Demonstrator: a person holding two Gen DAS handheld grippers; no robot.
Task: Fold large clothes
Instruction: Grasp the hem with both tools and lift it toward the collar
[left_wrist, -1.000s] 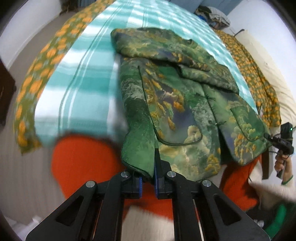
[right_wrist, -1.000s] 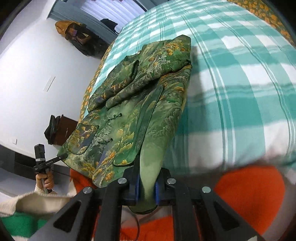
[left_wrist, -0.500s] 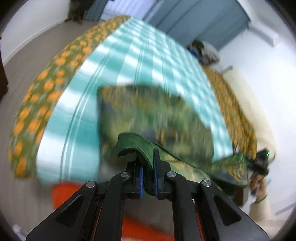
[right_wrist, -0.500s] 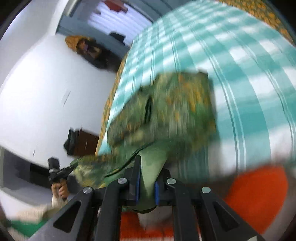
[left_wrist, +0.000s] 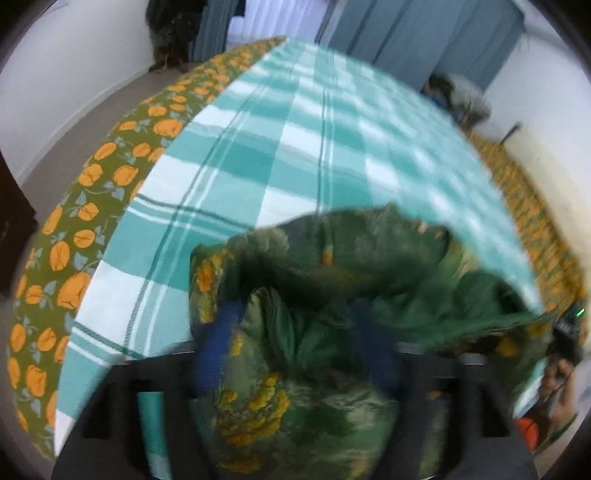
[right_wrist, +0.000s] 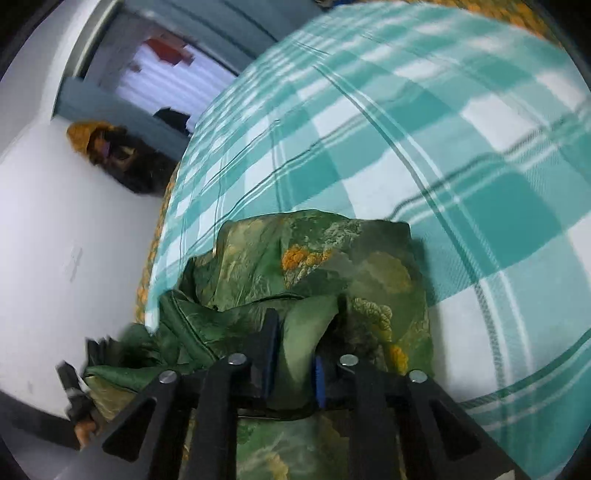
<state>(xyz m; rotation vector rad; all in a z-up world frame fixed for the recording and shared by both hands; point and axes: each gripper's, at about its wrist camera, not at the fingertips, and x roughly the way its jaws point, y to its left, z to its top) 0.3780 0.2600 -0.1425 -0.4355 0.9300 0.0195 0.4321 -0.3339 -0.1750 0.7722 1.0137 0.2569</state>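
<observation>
Green brocade, left wrist view: we saw the jacket (left_wrist: 332, 295) bunched across the lower centre of the frame, lying on the teal checked bedspread (left_wrist: 295, 147).
Left gripper (left_wrist: 299, 350): blurred; its blue pads stood wide apart with cloth heaped between them, so we judged it released.
Lower right edge: the other hand (left_wrist: 557, 376) showed dimly beyond the cloth.
Right wrist view, jacket: it filled the lower centre, its far edge lying on the bedspread below mid-frame.
Right gripper (right_wrist: 291, 362): a fold of plain green lining sat between the pads; they were parted somewhat, and we could not tell whether they pinched it.
Step in hand: we judged the hem was being laid over the upper half of the jacket.
Next move: we thought it called for freeing both corners squarely, then drawing back without dragging the fold.
</observation>
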